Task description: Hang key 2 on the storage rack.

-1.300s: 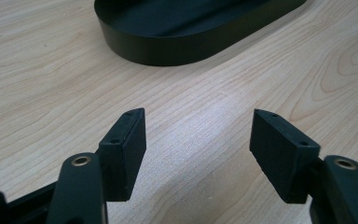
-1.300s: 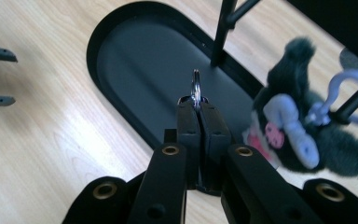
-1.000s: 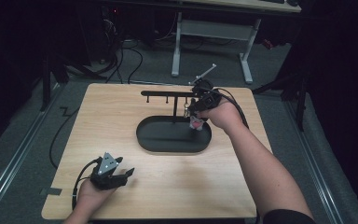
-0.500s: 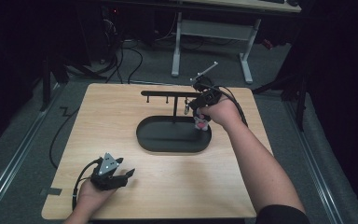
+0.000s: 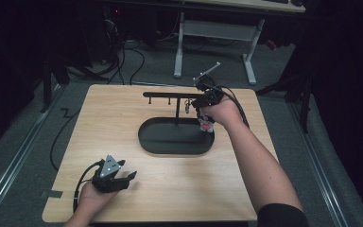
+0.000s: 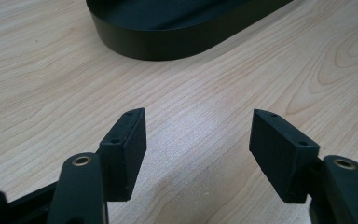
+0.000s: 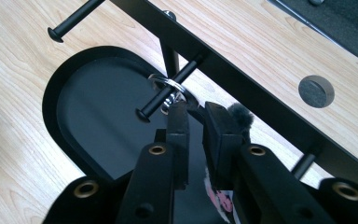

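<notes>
A black stand has an oval base (image 5: 170,138) and a horizontal bar (image 5: 163,94) with pegs. My right gripper (image 5: 199,105) is at the bar's right end, shut on a keychain. The keychain's silver ring (image 7: 167,82) is around one peg (image 7: 154,102). Just below the ring, the right gripper (image 7: 196,119) pinches the link. A grey pom (image 7: 240,119) and a pink-and-white charm (image 5: 207,126) hang beneath. My left gripper (image 5: 130,178) rests on the table near the front left. The left gripper (image 6: 198,135) stands open with nothing in it, and the base's wall (image 6: 168,39) lies ahead.
The wooden table (image 5: 113,127) has free room left of the stand and along the front. A round grey plug (image 7: 315,91) sits in the tabletop behind the bar. Cables and a desk frame (image 5: 217,35) are on the floor beyond the table.
My right hand has edged slightly toward the bar with the keychain. The left gripper has not moved.
</notes>
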`<state>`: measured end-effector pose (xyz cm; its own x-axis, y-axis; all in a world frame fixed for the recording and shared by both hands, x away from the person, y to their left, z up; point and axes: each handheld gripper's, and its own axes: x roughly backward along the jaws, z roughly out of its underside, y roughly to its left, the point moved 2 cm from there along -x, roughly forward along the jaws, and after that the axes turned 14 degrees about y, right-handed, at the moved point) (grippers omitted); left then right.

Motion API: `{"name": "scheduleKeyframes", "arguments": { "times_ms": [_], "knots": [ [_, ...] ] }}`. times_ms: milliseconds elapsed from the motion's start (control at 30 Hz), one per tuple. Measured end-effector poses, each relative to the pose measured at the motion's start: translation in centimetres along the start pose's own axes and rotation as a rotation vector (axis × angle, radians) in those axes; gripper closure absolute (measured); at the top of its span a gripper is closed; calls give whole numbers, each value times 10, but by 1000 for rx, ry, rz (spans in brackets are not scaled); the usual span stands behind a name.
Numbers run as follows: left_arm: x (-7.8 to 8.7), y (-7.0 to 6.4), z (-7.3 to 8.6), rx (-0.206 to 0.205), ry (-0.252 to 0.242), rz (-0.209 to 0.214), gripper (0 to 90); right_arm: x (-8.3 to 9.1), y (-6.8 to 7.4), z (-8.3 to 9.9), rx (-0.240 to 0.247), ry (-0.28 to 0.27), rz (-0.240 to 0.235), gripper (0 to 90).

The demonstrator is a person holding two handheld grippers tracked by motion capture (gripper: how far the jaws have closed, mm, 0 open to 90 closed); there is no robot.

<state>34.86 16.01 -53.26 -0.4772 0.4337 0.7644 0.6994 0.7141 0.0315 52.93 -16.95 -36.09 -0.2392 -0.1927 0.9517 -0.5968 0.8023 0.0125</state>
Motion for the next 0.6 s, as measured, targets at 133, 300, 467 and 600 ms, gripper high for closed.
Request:
{"name": "scheduleKeyframes", "arguments": {
  "times_ms": [133,300,467,600],
  "knots": [
    [0,0,0,2,1,2,372,6,1,8,1,-10,4,793],
    [0,0,0,0,7,6,372,11,5,23,8,-28,-11,760],
    [-1,0,-1,11,0,11,376,6,12,44,17,-45,-30,711],
    [0,-2,-2,8,0,19,389,1,15,61,19,-83,-53,672]
  ]
}}
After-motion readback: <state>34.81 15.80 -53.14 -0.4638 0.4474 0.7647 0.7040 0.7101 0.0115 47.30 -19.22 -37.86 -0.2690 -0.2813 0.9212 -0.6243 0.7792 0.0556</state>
